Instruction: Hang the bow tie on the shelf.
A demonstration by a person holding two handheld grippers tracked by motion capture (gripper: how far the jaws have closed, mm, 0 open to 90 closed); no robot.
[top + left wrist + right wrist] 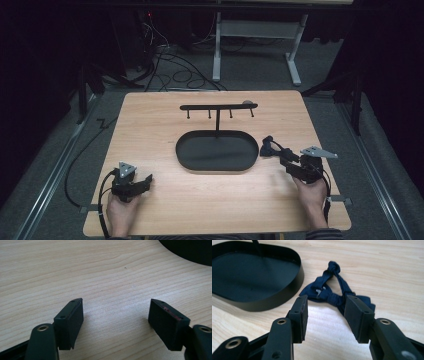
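- Dark blue fabric piece (329, 291), knotted at its far end and bunched like a bow, lies on the wooden table (150, 115), just beside the right end of the black oval tray (185, 150); from above it shows as a small dark bundle (270, 147).
- Right gripper (325, 315) points at that fabric from close by. Its jaws stand apart with bare tabletop between them; the right-hand pad's tip overlaps the near edge of the cloth, but whether it touches cannot be told. The pads are not pressed on anything.
- In the high view the right gripper (295, 165) sits near the table's right edge, held by the person's right hand (311, 192), with a striped sleeve at the bottom.
- The tray is empty and shallow, with a thin post rising from its far side to a black crossbar (218, 106) that carries four short pegs.
- Left gripper (116, 322) rests low over the wood near the front left of the table, well apart from the fabric, jaws spread wide with nothing between them; it also shows from above (145, 181).
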